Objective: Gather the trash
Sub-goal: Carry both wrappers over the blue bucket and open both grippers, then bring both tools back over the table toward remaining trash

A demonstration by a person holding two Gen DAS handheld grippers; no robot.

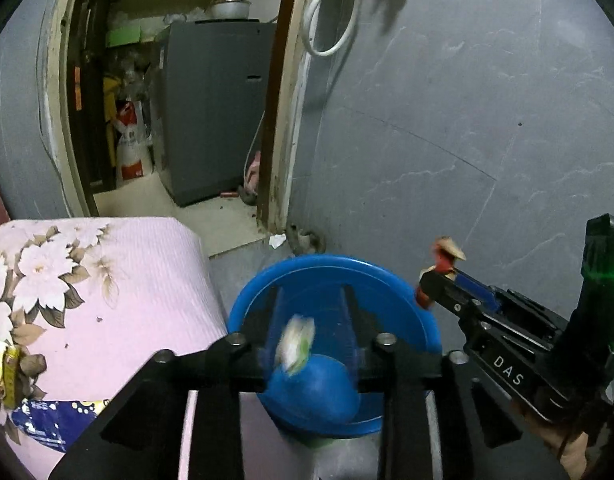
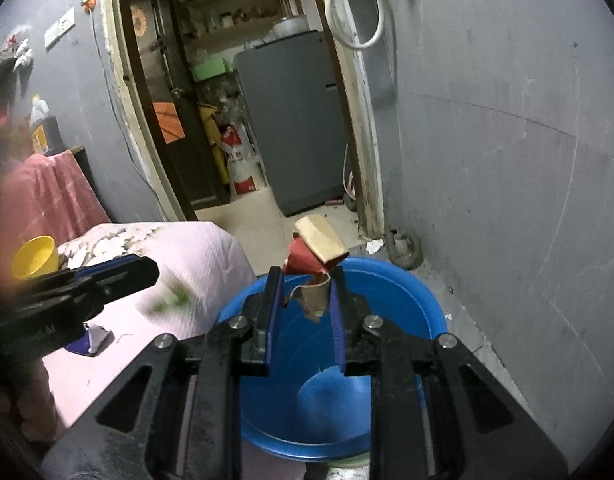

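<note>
A blue plastic tub [image 1: 411, 300] stands on the floor beside the bed; it also shows in the right wrist view [image 2: 407, 300]. My left gripper [image 1: 311, 300] is open above the tub. A blurred white and green wrapper [image 1: 296, 344] is in the air between its fingers, over the tub; it shows as a green blur in the right wrist view [image 2: 169, 300]. My right gripper [image 2: 305, 280] is shut on a red and tan torn carton piece [image 2: 315, 248] above the tub's far rim. In the left wrist view the right gripper [image 1: 437, 280] holds that piece [image 1: 447, 254] to the tub's right.
A bed with a pink floral sheet [image 1: 127, 280] lies left of the tub, with a yellow wrapper [image 1: 3, 372] and a blue wrapper [image 1: 51, 416] on it. A yellow cup [image 2: 35, 256] stands at the bed's far left. A grey wall [image 1: 467, 120] is on the right, an open doorway [image 1: 179, 120] behind.
</note>
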